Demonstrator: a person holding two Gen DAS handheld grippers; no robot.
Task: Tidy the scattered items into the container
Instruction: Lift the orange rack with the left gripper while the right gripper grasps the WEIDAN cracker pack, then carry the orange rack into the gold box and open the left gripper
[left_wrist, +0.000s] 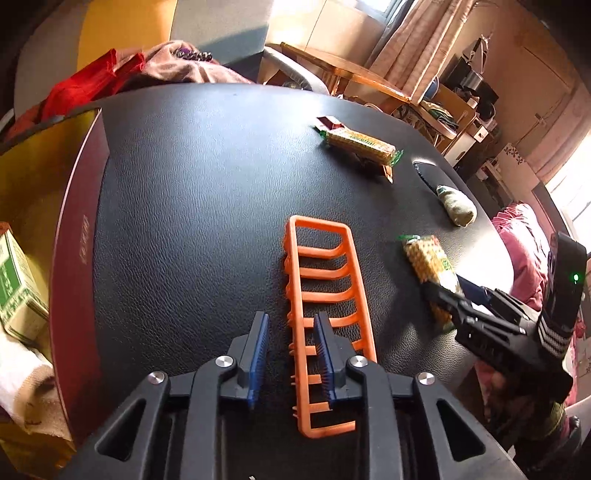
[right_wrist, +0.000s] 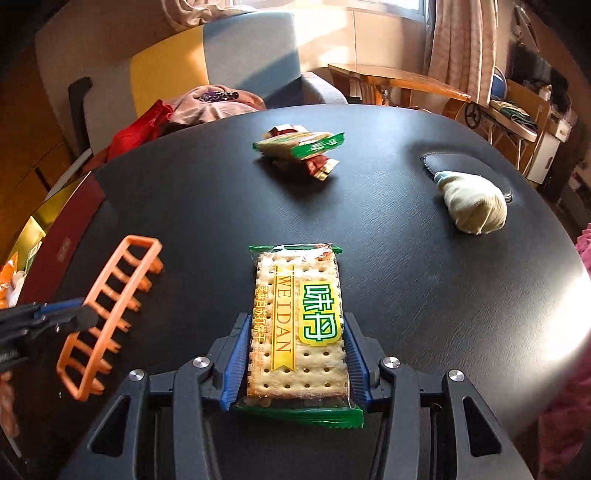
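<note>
An orange plastic rack lies on the black table. My left gripper is open around the rack's left rail, pads apart from it; the rack also shows in the right wrist view. My right gripper has its blue pads against both sides of a cracker packet, which lies flat on the table; that packet also shows in the left wrist view. A second cracker packet lies on small red sachets farther back. A rolled pale sock lies at the right. The dark red container stands at the left.
The container holds a green-and-white box and some paper. Red and pink clothes lie on a sofa behind the table. A black pad lies under the sock. A wooden table stands behind.
</note>
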